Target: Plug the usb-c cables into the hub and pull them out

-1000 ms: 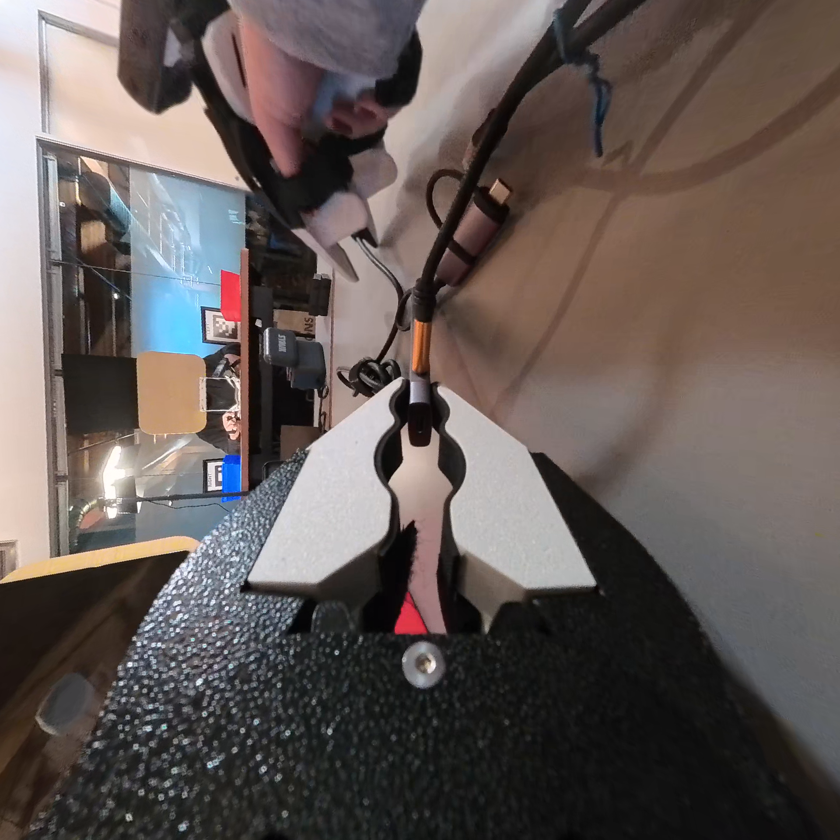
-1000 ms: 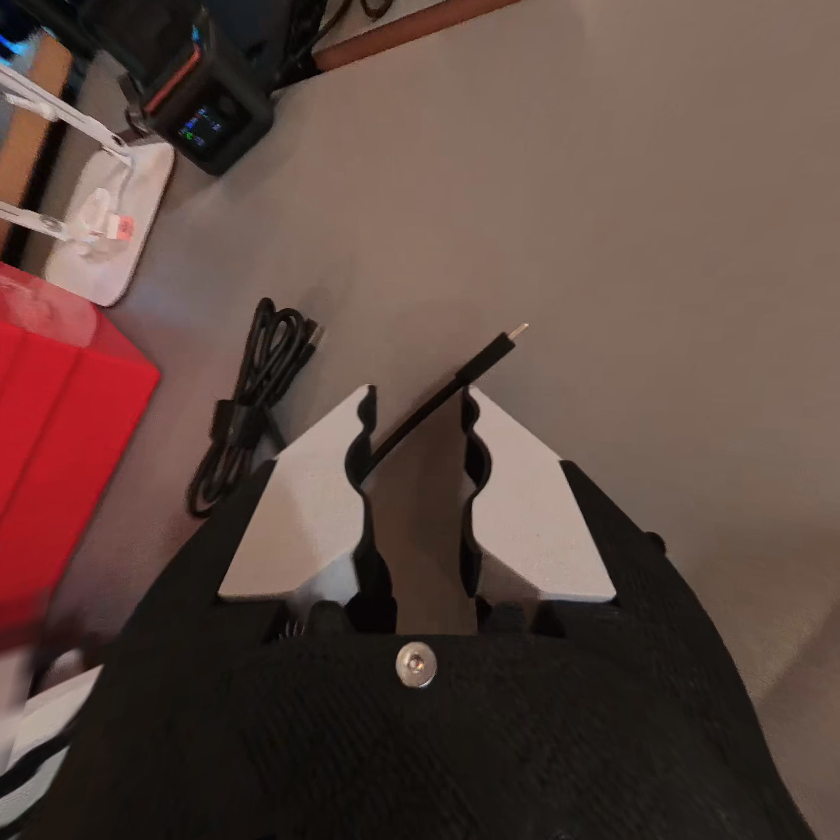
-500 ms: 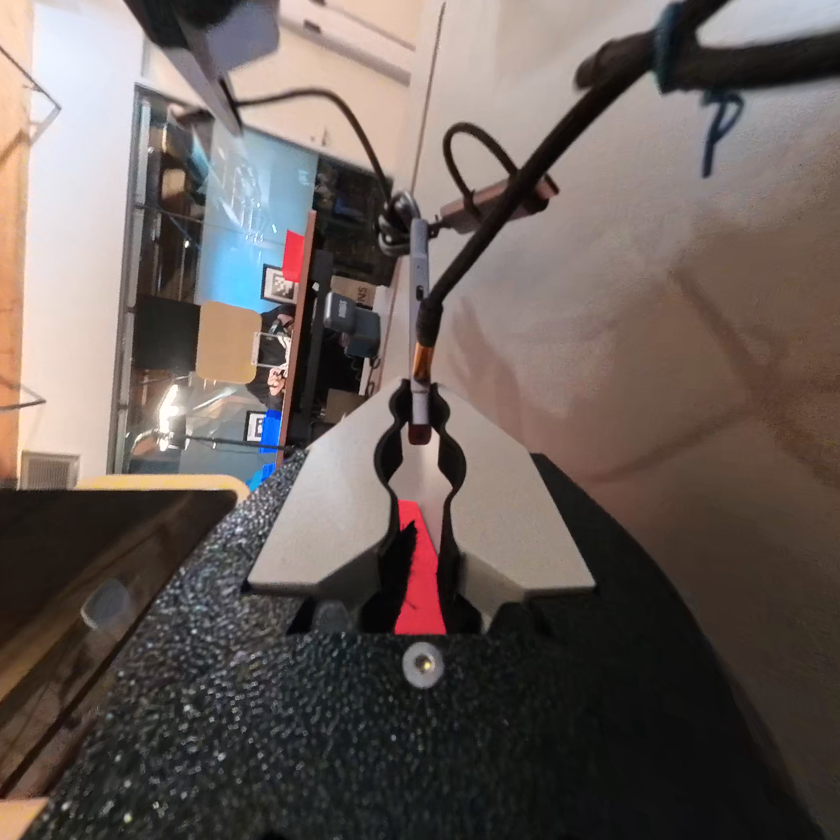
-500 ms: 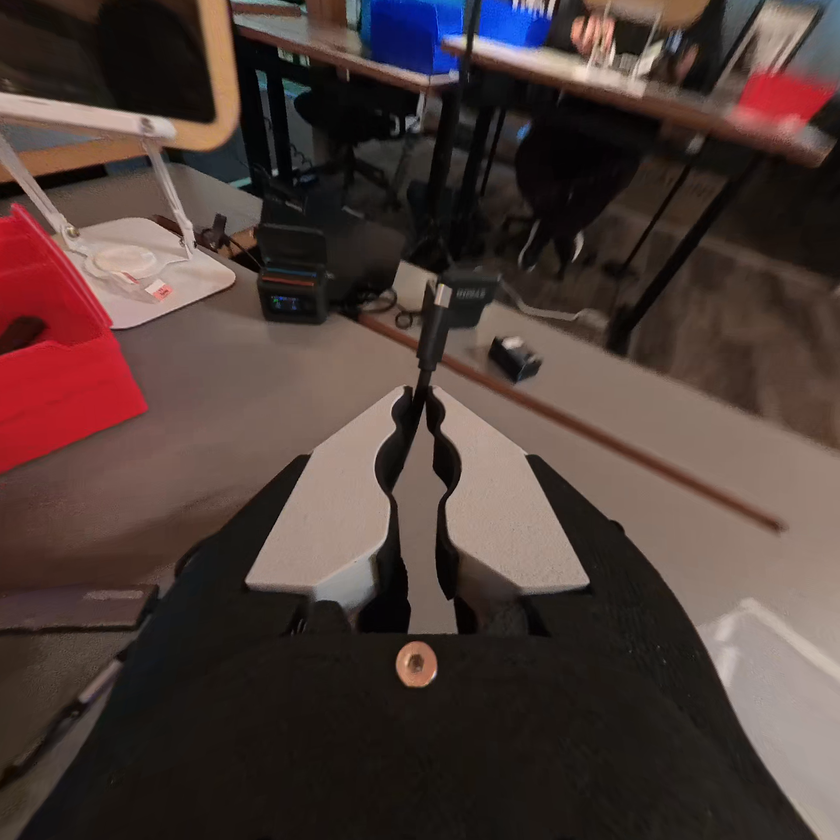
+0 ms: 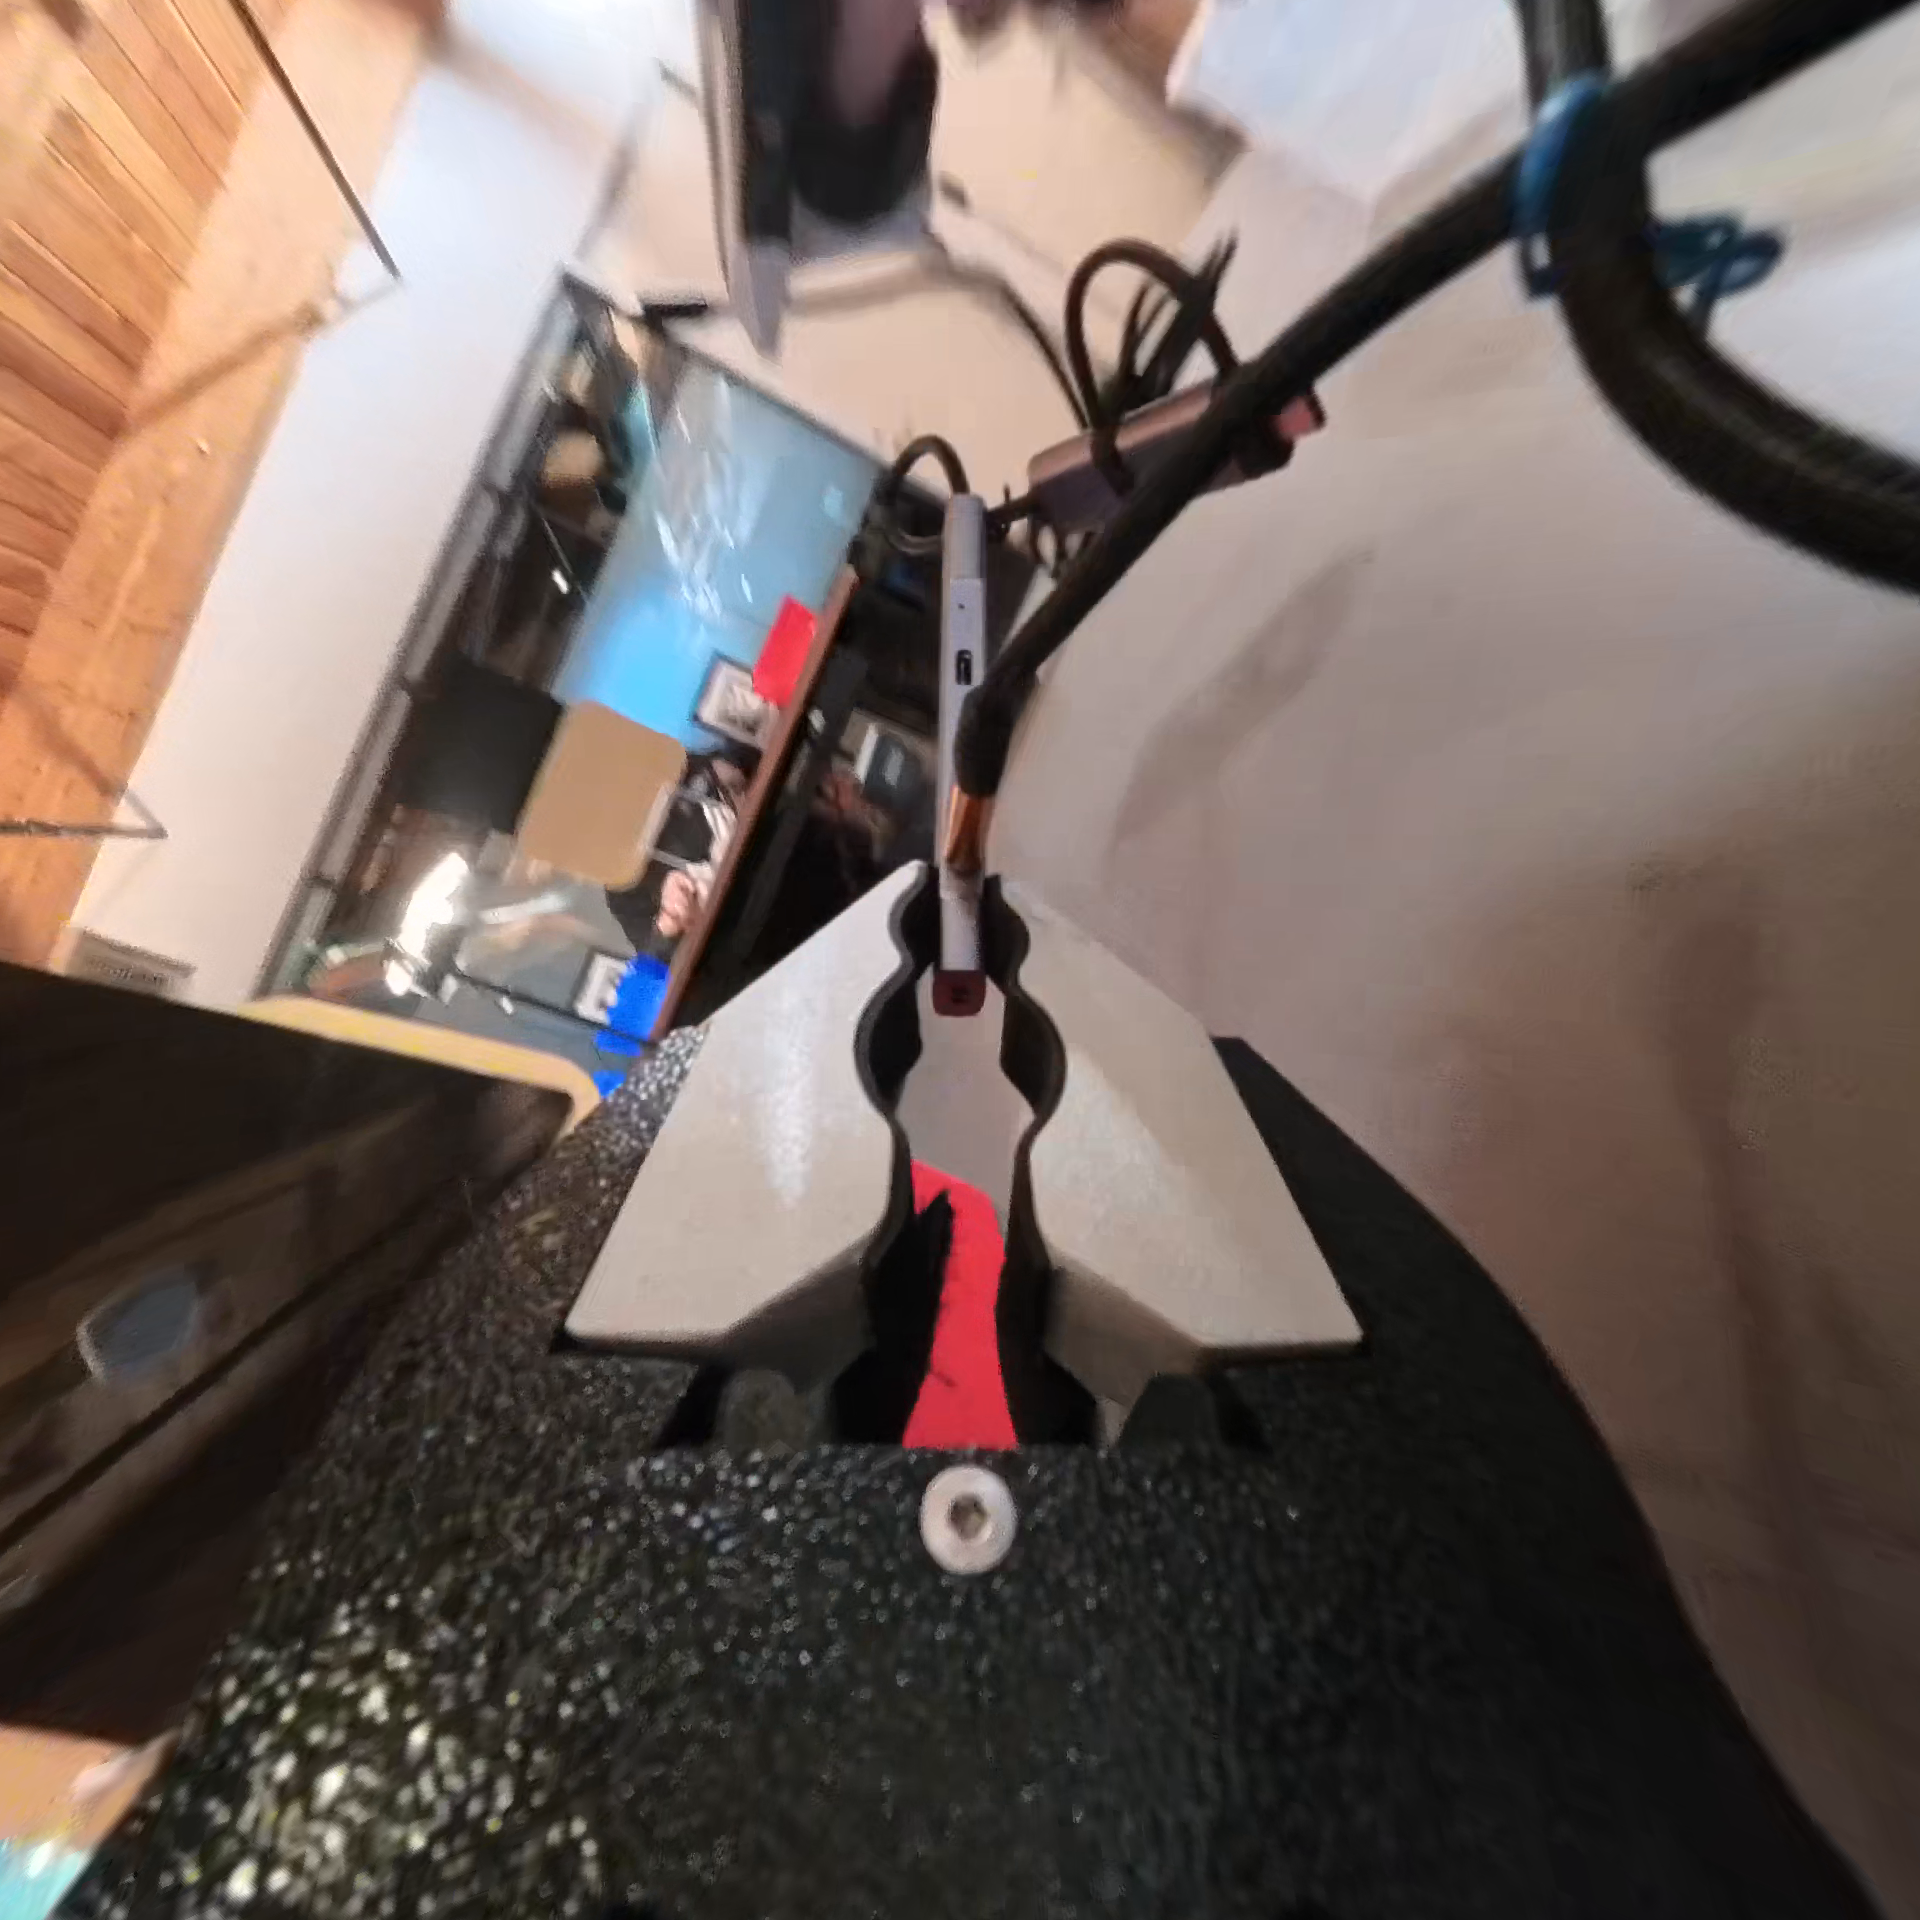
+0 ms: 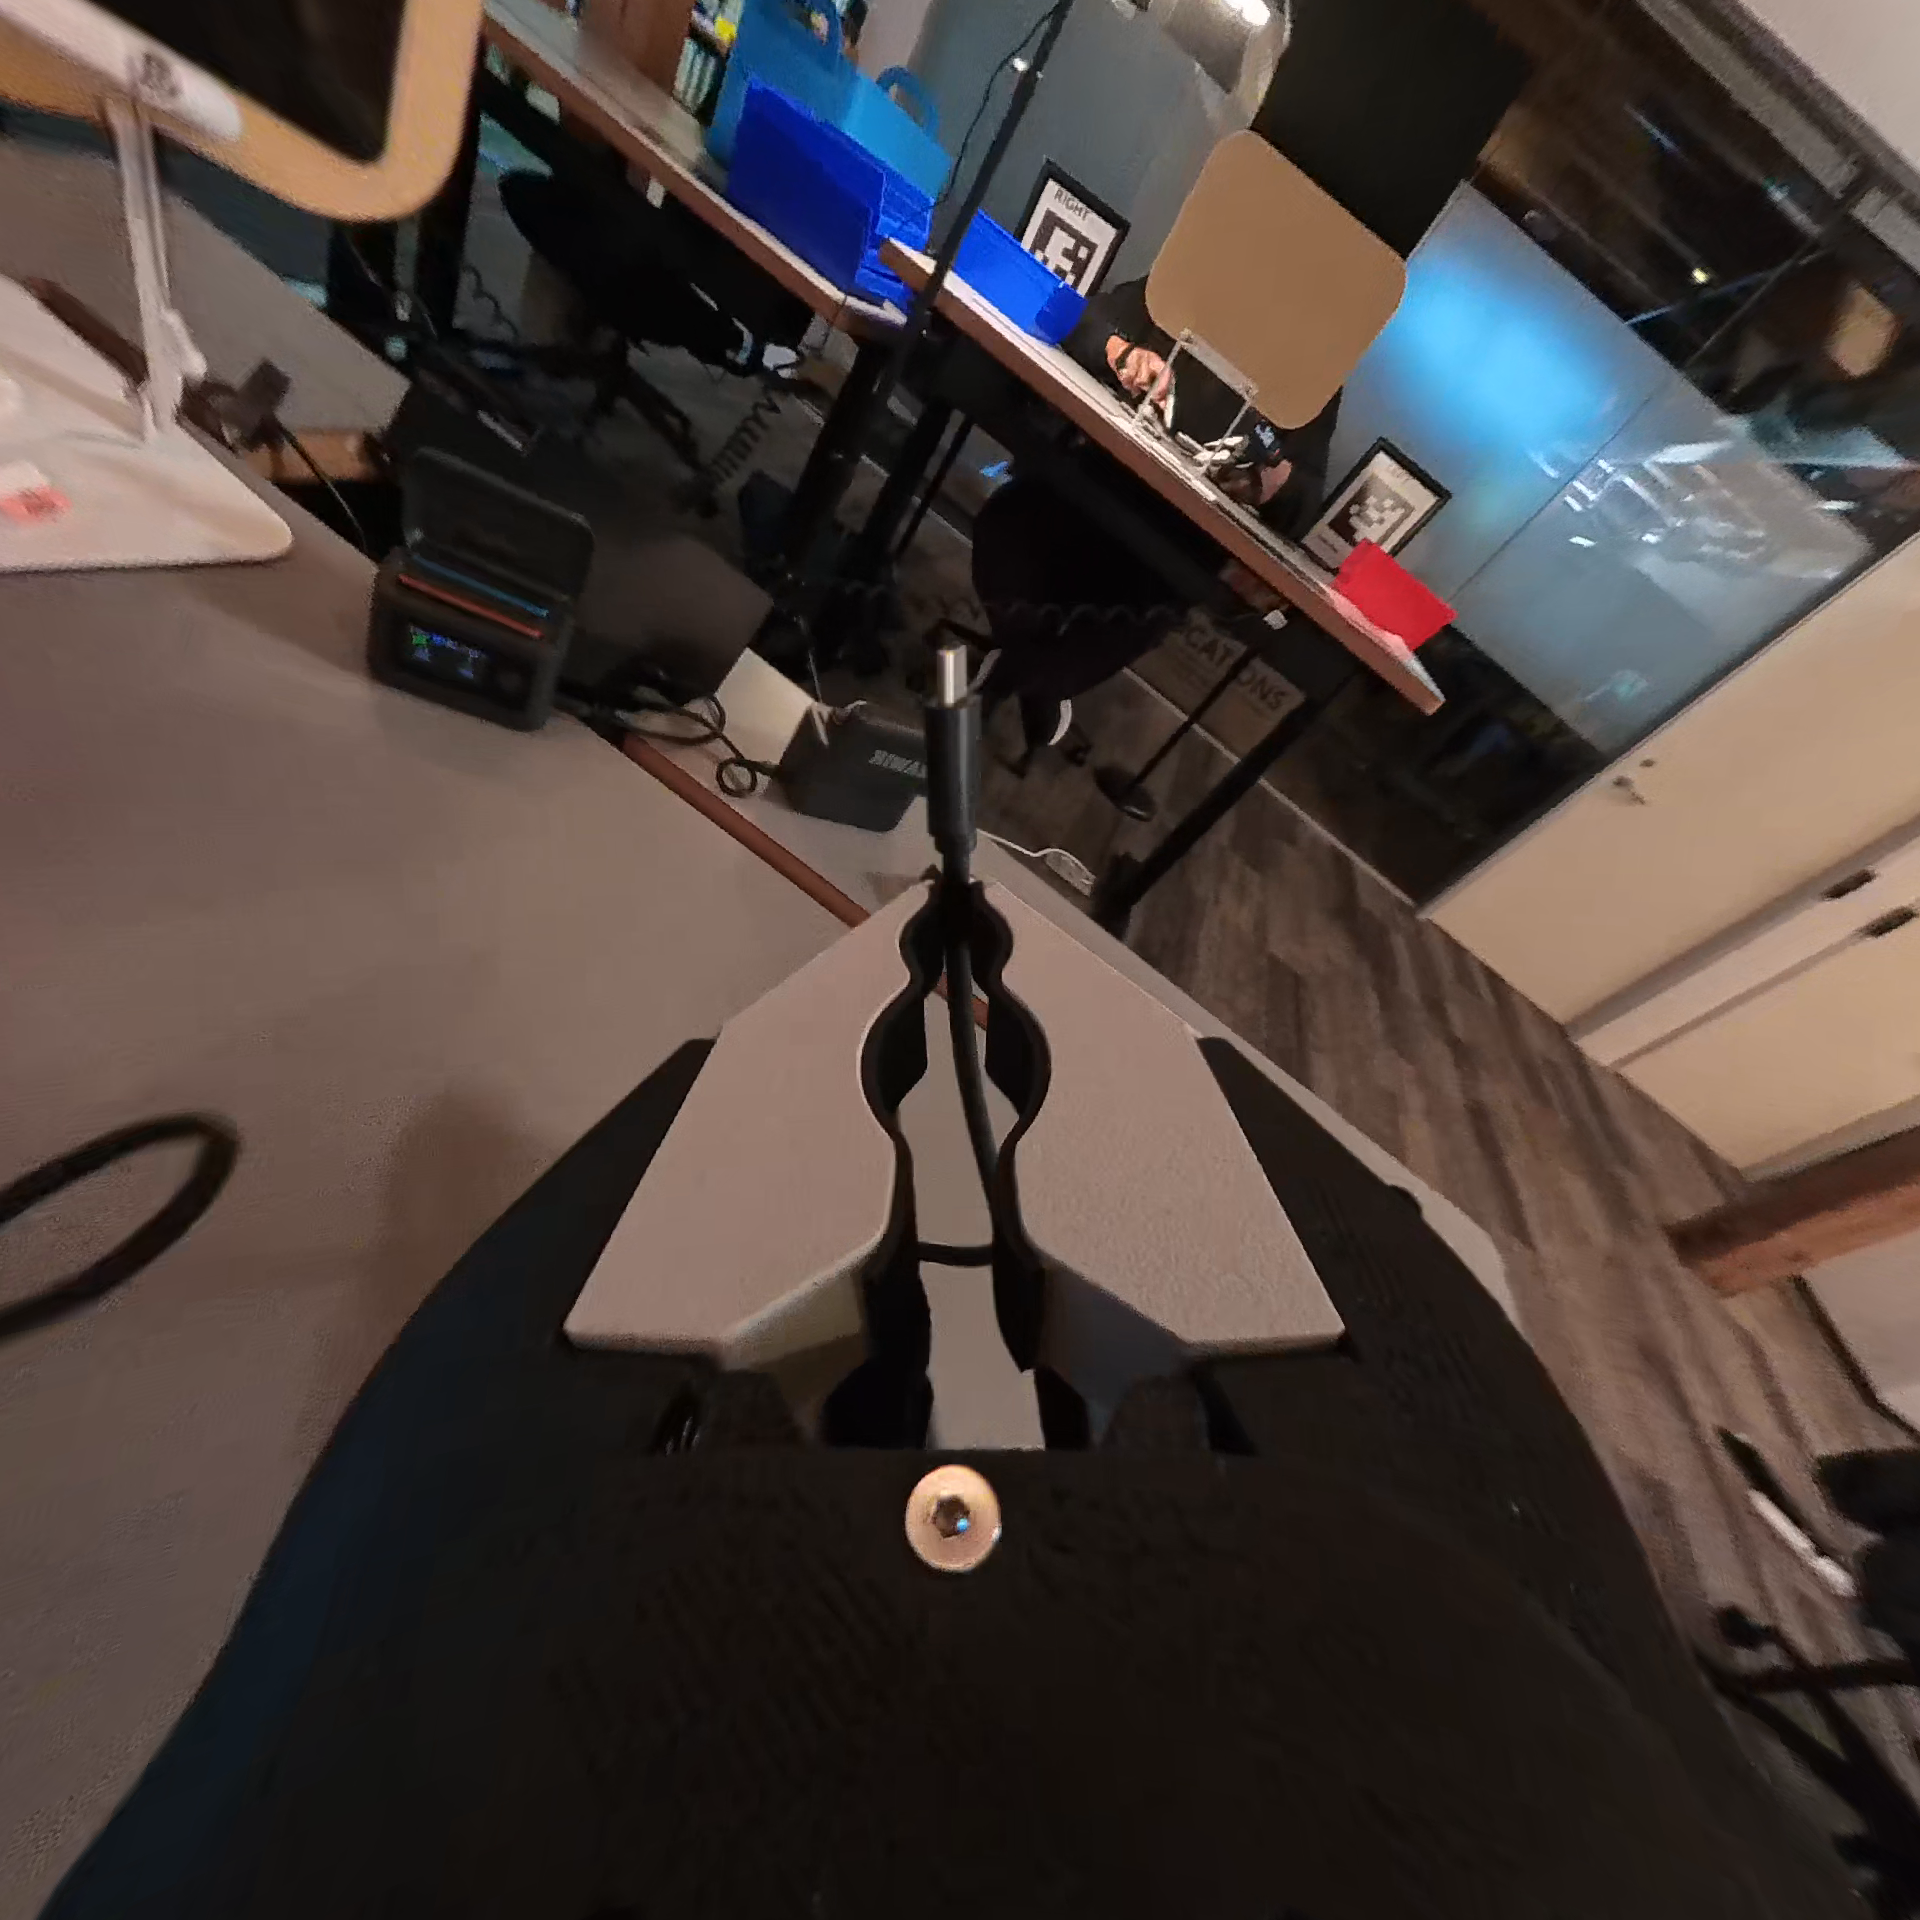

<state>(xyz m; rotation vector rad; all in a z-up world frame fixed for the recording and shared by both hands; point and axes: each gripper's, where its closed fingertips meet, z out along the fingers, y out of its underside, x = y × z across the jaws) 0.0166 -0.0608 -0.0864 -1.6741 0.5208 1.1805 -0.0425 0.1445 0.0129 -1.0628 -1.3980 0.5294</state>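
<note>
In the left wrist view my left gripper [image 5: 956,883] is shut on a slim silver hub [image 5: 964,623], seen edge-on and pointing forward, with a USB-C port on its side. A thick black braided cable [image 5: 1195,416] with a copper collar meets the hub just past the fingertips; I cannot tell if it is plugged in. In the right wrist view my right gripper [image 6: 956,894] is shut on a thin black USB-C cable [image 6: 971,1091] just behind its plug [image 6: 954,727]. The plug sticks out forward, held in the air above the grey table [image 6: 312,935].
A second grey adapter [image 5: 1164,447] with looped cables lies farther off on the table. A red box [image 5: 961,1299] shows below my left fingers. A small black device with a screen [image 6: 473,634], a white stand base [image 6: 125,499], a black power brick [image 6: 852,769] and a cable loop [image 6: 104,1195] are on the table.
My right gripper has shut on the thin black cable and lifted it off the table, swinging up to face the room. My left gripper has tilted with the hub still in it.
</note>
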